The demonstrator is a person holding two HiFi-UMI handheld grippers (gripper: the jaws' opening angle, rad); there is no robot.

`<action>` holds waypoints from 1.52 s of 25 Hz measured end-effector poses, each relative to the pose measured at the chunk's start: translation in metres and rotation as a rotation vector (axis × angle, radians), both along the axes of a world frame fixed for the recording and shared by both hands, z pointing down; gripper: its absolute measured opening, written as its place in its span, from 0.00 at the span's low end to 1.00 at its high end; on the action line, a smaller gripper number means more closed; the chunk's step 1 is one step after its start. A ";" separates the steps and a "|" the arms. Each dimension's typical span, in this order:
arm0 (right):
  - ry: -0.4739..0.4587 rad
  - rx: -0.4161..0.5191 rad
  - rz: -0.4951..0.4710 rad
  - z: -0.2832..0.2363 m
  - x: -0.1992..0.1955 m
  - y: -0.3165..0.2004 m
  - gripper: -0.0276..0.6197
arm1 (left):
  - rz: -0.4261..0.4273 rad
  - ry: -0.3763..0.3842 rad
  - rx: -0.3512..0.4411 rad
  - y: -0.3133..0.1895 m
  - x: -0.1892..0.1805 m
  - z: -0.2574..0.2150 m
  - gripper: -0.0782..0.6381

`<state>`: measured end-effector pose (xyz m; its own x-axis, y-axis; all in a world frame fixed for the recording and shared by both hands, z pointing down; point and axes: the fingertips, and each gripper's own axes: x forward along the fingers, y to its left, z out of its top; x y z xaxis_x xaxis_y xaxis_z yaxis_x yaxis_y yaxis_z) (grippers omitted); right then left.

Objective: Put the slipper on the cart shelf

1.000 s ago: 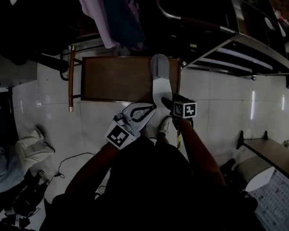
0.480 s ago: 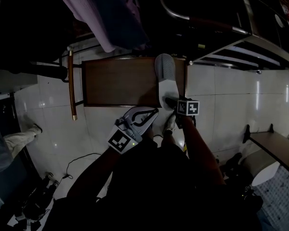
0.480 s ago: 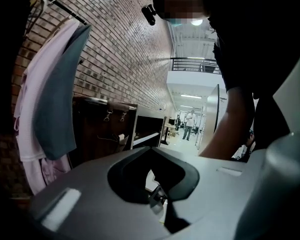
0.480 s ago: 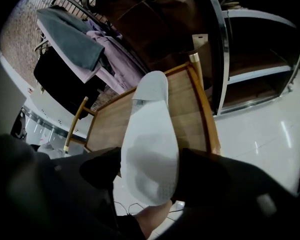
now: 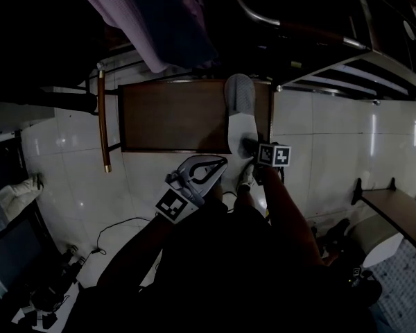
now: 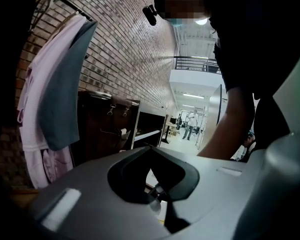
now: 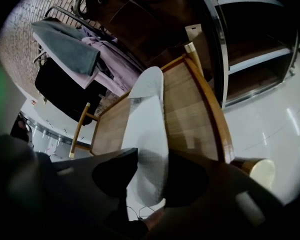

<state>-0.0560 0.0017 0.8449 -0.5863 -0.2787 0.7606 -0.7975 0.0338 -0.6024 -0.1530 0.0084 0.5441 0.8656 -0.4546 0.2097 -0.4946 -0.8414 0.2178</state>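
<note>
A pale grey slipper [image 5: 239,109] lies lengthwise along the right side of the brown wooden cart shelf [image 5: 166,116], toe away from me. Its heel sticks out past the shelf's near edge. My right gripper [image 5: 248,146] is at that heel. In the right gripper view its jaws are closing, the slipper's [image 7: 147,124] heel is between them, and both touch its sides at my right gripper [image 7: 152,154]. The shelf [image 7: 190,109] runs under the slipper. My left gripper [image 5: 220,161] hovers over the floor just short of the shelf, its jaws shut and empty, with tips meeting at my left gripper [image 6: 150,148].
Clothes [image 5: 152,19] hang on a rail behind the cart. A metal rack [image 5: 347,68] stands to the right of it. The cart's wooden side handle [image 5: 102,116] is on the left. A thin cable [image 5: 118,224] lies on the white tiled floor, and a low bench [image 5: 395,214] is at the right edge.
The view has shifted slightly. My right gripper has stayed at the slipper's heel and the left one has hardly moved. A person's legs at the left edge have drifted further left.
</note>
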 end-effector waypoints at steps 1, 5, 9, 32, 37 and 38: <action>-0.021 -0.001 0.007 -0.001 -0.002 0.000 0.28 | -0.005 0.000 -0.005 0.000 0.000 0.001 0.12; -0.127 0.013 -0.002 -0.013 -0.017 0.000 0.16 | -0.020 -0.001 -0.010 0.003 -0.002 0.003 0.12; -0.124 0.071 -0.043 -0.031 -0.019 -0.001 0.14 | -0.035 -0.003 -0.013 0.007 -0.001 0.003 0.12; -0.093 0.866 -0.083 -0.362 0.060 0.016 0.14 | -0.117 0.055 0.153 0.044 0.061 -0.121 0.12; -0.125 0.993 -0.061 -0.428 0.071 0.025 0.14 | -0.132 0.071 0.161 0.047 0.073 -0.153 0.12; -0.122 1.025 -0.065 -0.440 0.072 0.027 0.14 | -0.131 0.074 0.169 0.048 0.075 -0.160 0.12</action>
<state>0.0161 0.0286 0.4044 -0.6806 -0.7243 0.1104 -0.7112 0.6168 -0.3373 -0.0775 0.0563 0.3837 0.8070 -0.5875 0.0595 -0.5901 -0.7985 0.1189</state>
